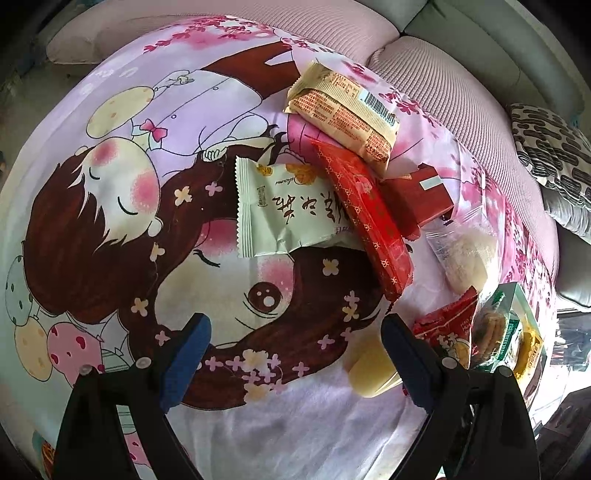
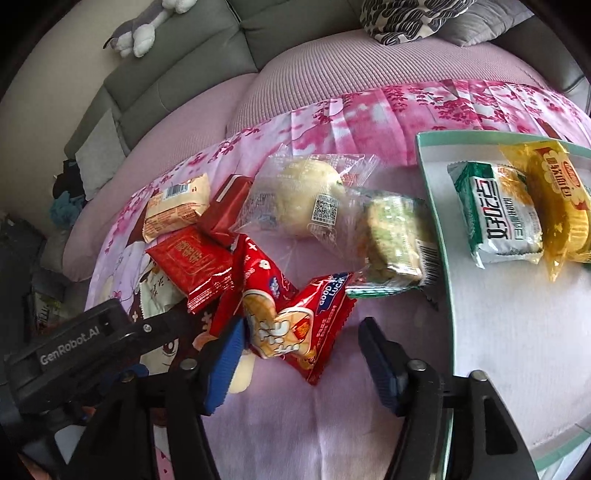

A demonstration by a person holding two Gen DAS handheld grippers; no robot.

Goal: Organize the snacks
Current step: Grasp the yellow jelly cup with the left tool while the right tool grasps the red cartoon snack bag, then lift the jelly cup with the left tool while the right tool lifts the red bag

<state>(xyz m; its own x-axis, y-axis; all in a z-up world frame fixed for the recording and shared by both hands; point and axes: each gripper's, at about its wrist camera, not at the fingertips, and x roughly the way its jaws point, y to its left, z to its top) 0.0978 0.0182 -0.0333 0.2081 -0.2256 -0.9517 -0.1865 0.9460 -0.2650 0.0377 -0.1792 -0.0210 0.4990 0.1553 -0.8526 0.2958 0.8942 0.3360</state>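
Several wrapped snacks lie on a pink cartoon cloth [image 1: 110,206]. In the left wrist view I see a pale green packet [image 1: 284,210], a long red packet [image 1: 365,218], a beige packet [image 1: 343,110] and a red box [image 1: 417,195]. My left gripper [image 1: 295,362] is open and empty above the cloth, short of the green packet. In the right wrist view my right gripper [image 2: 303,362] is open, its fingers on either side of a red "Good Luck" packet [image 2: 291,325]. A clear-wrapped bun [image 2: 306,195] and a green-flecked snack [image 2: 395,236] lie beyond. A white tray [image 2: 491,325] holds a green-white packet [image 2: 495,214] and a yellow packet [image 2: 557,203].
The cloth lies over a pink-covered sofa [image 2: 332,77] with grey back cushions. A patterned pillow [image 2: 406,18] and a plush toy [image 2: 144,29] sit at the back. The left gripper's body [image 2: 74,350] shows at the lower left in the right wrist view.
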